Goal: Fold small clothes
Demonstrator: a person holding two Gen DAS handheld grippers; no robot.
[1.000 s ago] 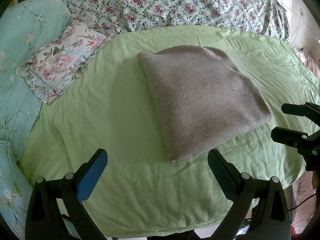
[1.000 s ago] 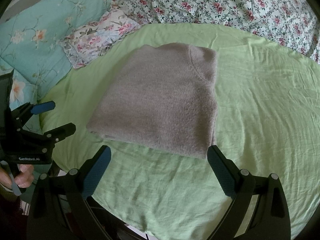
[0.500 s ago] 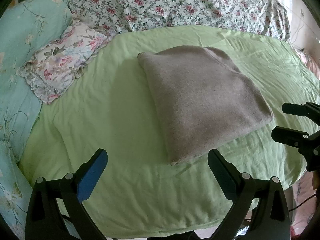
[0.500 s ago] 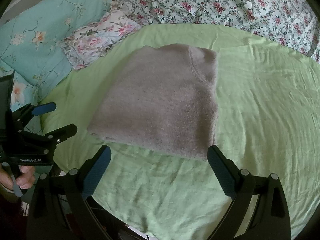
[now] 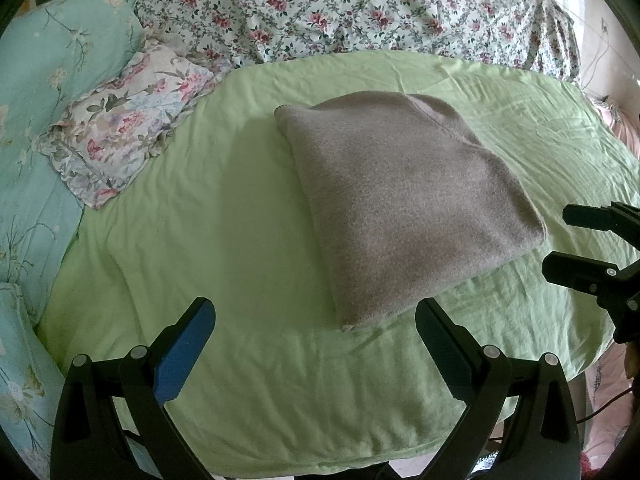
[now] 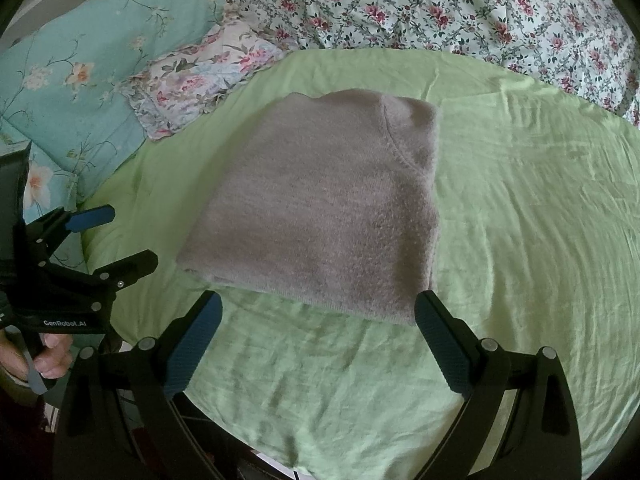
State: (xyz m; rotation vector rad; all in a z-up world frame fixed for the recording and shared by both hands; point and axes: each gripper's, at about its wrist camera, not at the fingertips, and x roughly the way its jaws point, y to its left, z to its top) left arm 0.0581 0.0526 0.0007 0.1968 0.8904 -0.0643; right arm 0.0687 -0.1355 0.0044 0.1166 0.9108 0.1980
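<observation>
Left to right across the bed. Teal floral pillow (image 5: 48, 92) and small frilled floral cushion (image 5: 128, 128) are lying at the left edge of the green sheet (image 5: 224, 216); flowered quilt (image 5: 360, 8) is bunched along the far side.

My left claw (image 5: 314, 334) is hovering with fingers spread wide, gripping nothing, just short of the near corner of the grey sweater (image 5: 404, 208). The sweater is sitting near the middle of the sheet, already a compact rectangle, neckline seam showing on top.

My right claw (image 6: 318, 326) is hovering likewise, fingers apart and empty, its tips near the sweater's near edge.

Judgement: folding is looking close to finished.

Risks I am noting:
- Pinching only the top layer: the knit looks thick and soft, so the stack could be peeling open.
- Catching the loose, wrinkled sheet along with the hem, dragging the bundle askew.
- The two claws crossing, being near each other at the same edge.

Containers: none in view; nothing is holding the sweater but the bed.
</observation>
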